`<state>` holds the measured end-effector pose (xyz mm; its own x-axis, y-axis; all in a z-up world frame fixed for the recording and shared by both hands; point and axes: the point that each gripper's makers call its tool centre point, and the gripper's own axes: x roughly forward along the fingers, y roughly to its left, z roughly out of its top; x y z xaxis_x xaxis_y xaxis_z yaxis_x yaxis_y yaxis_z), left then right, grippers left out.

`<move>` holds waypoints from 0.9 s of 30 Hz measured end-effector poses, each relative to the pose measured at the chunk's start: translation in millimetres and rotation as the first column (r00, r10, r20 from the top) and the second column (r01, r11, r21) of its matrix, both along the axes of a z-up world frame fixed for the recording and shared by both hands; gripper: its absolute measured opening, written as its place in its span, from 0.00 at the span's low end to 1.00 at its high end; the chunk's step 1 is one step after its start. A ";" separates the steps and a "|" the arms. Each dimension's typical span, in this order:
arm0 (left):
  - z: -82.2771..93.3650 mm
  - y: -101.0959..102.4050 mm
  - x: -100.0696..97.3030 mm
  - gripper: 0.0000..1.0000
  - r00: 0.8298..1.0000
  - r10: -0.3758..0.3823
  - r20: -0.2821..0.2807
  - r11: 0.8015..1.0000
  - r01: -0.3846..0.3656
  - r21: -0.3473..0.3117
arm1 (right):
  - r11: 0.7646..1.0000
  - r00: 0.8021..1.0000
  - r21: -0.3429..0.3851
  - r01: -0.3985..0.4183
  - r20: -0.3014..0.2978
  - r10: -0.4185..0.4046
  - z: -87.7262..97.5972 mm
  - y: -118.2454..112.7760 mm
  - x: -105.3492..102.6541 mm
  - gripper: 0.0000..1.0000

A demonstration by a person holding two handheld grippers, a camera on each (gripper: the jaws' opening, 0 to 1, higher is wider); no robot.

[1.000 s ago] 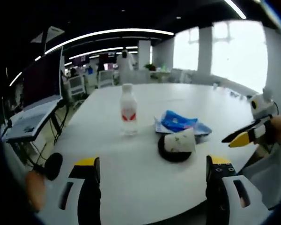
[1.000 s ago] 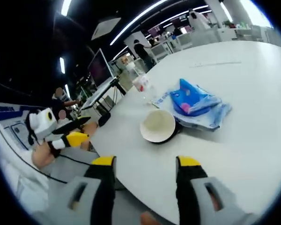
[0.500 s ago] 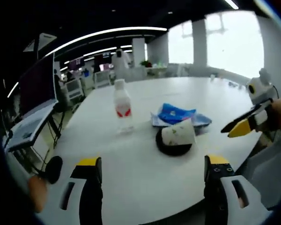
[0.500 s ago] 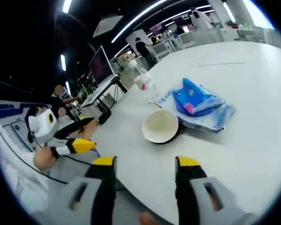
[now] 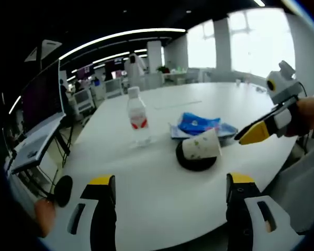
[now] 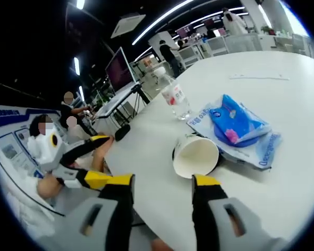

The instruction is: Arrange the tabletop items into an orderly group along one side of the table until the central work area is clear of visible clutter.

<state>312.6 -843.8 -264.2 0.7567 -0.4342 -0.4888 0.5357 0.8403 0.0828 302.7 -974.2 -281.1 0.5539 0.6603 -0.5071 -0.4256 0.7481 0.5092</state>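
The right gripper view looks into the open white mouth of the paper cup [image 6: 195, 155], while the left gripper view shows its printed side as it lies tipped on a black dish [image 5: 194, 159] near the worktop [image 5: 162, 193] edge. Behind it sit a clear water bottle [image 5: 138, 116] with a red label, standing upright, and blue packets [image 5: 200, 124]. The left gripper [image 5: 167, 180] and right gripper [image 6: 159, 180] both have jaws spread wide, holding nothing.

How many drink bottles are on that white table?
1. A clear water bottle with a red label stands upright on the table, left of the tipped paper cup and the blue packet. None other shows, though something small could sit behind these.
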 end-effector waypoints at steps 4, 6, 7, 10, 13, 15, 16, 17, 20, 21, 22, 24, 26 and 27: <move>-2.0 1.5 1.4 0.82 1.000 0.003 -0.005 1.000 -0.003 0.005 | 1.000 1.000 -0.018 -0.020 -0.004 0.020 -5.0 4.8 6.0 0.38; -2.2 2.5 2.7 0.82 1.000 0.010 -0.004 1.000 -0.010 -0.001 | 0.999 0.999 -0.038 -0.034 -0.004 0.034 -7.4 6.5 10.3 0.38; -2.8 2.3 2.8 0.83 1.000 0.009 -0.006 1.000 -0.009 -0.001 | 0.998 0.999 -0.047 -0.039 -0.002 0.039 -8.7 7.2 12.4 0.38; -5.6 5.1 3.9 0.84 1.000 0.015 0.010 0.999 -0.015 0.045 | 0.995 0.999 -0.084 -0.050 0.015 0.052 -10.8 8.6 24.4 0.34; -4.3 5.0 4.3 0.83 1.000 0.015 0.022 0.999 -0.016 0.051 | 0.981 0.996 -0.184 -0.055 0.060 0.067 -16.4 4.8 37.5 0.27; -4.5 6.1 4.8 0.82 1.000 0.022 0.019 0.999 -0.023 0.046 | 0.985 0.997 -0.165 -0.046 0.052 0.056 -15.6 8.0 41.2 0.21; -5.8 6.9 4.7 0.81 1.000 0.023 0.013 0.998 -0.024 0.052 | 0.987 0.998 -0.156 -0.033 0.052 0.041 -14.6 8.3 43.6 0.15; -7.3 6.8 4.3 0.81 1.000 0.022 0.009 0.998 -0.023 0.059 | 0.990 0.998 -0.139 -0.014 0.057 0.023 -11.5 8.7 45.8 0.10; -9.1 6.3 3.1 0.80 1.000 0.012 0.008 0.997 -0.013 0.076 | 0.991 0.998 -0.135 -0.019 0.051 0.026 -8.5 9.0 45.9 0.00; -9.5 6.4 3.1 0.80 1.000 0.012 0.007 0.997 -0.012 0.078 | 0.992 0.998 -0.124 -0.028 0.052 0.034 -5.8 9.6 44.6 0.00; -9.7 6.5 2.8 0.79 1.000 0.012 0.004 0.997 -0.012 0.078 | 0.993 0.998 -0.118 -0.018 0.053 0.024 -3.4 8.5 45.8 0.00; -10.8 6.7 2.6 0.78 1.000 0.012 0.000 0.997 -0.012 0.081 | 0.993 0.999 -0.113 -0.019 0.049 0.024 -1.5 6.0 47.6 0.00; -10.8 6.8 2.7 0.78 1.000 0.011 0.002 0.996 -0.011 0.083 | 0.993 0.998 -0.118 -0.016 0.054 0.022 1.9 4.3 47.0 0.00; -10.9 6.5 2.6 0.78 1.000 0.010 0.001 0.996 -0.010 0.083 | 0.993 0.998 -0.117 -0.014 0.054 0.021 2.1 3.2 47.0 0.00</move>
